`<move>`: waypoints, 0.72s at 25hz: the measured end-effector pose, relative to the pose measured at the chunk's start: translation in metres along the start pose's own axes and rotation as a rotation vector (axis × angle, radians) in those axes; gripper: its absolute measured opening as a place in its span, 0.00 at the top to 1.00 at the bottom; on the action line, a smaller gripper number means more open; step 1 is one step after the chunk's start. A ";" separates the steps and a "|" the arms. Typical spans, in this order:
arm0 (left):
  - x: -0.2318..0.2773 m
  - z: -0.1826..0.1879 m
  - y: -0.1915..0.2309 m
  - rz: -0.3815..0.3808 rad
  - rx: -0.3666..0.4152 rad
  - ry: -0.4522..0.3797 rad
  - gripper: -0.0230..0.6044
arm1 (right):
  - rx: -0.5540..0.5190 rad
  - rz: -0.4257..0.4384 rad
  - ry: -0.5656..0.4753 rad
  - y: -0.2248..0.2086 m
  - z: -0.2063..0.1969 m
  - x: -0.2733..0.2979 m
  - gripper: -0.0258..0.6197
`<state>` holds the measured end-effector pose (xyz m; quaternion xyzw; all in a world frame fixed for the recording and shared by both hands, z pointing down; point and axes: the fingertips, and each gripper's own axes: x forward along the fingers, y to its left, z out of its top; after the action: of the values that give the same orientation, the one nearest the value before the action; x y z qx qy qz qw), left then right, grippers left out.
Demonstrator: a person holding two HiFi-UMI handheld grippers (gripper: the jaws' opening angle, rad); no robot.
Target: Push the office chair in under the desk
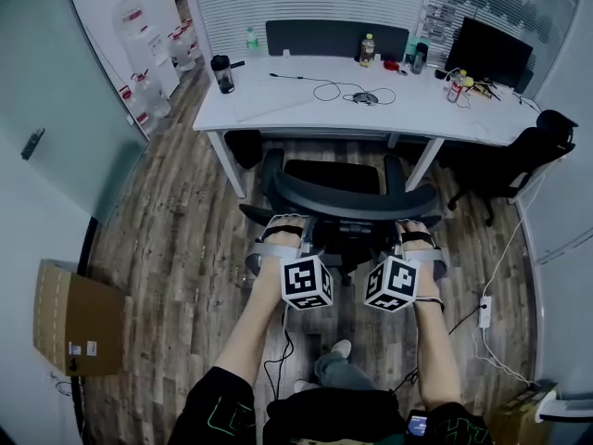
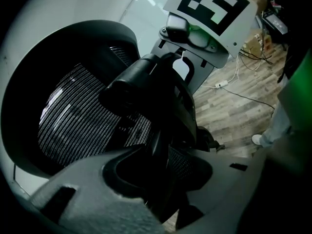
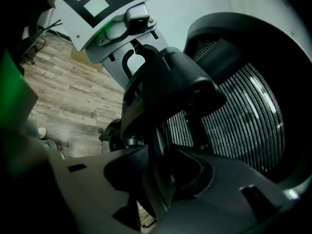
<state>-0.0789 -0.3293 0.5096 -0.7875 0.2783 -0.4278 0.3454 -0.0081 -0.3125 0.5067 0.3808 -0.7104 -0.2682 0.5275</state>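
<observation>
Trousers and one pale shoe (image 1: 341, 349) were nearest, on the wood-plank floor (image 1: 176, 239), with the person's two bare forearms stretched forward above them. Each hand carried a claw topped by its marker cube. The left gripper (image 1: 281, 222) was clamped on the top rim of the office chair (image 1: 347, 202), at the left end of the curved backrest. Its own camera showed the dark rim pinched between the two grey jaws, with mesh just behind. The right gripper (image 1: 416, 230) bit the same rim at the right end, its jaws closed on it the same way.

The chair stood just in front of the desk (image 1: 306, 109), facing it, with its seat front close to the desk's near edge and its backrest out toward the person. A power strip (image 1: 484, 311) lay on the floor to the right, and a cardboard box (image 1: 79, 318) stood by the left wall. On the white desktop sat a black tumbler (image 1: 222, 72), a loose cable (image 1: 338, 89) and a bottle (image 1: 368, 49). A monitor (image 1: 489, 52) stood at the far right corner, with a second black chair (image 1: 528, 156) beside that end.
</observation>
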 end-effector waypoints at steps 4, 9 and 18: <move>0.023 -0.004 0.015 0.000 -0.008 0.003 0.72 | 0.004 -0.003 -0.016 -0.015 -0.005 0.021 0.74; 0.052 -0.011 0.034 -0.004 -0.015 0.029 0.72 | 0.000 0.006 0.000 -0.036 -0.012 0.050 0.74; 0.105 -0.012 0.061 -0.001 -0.027 0.063 0.72 | -0.007 0.020 -0.019 -0.070 -0.031 0.095 0.74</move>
<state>-0.0476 -0.4474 0.5169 -0.7784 0.2946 -0.4489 0.3254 0.0251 -0.4299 0.5134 0.3693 -0.7182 -0.2691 0.5247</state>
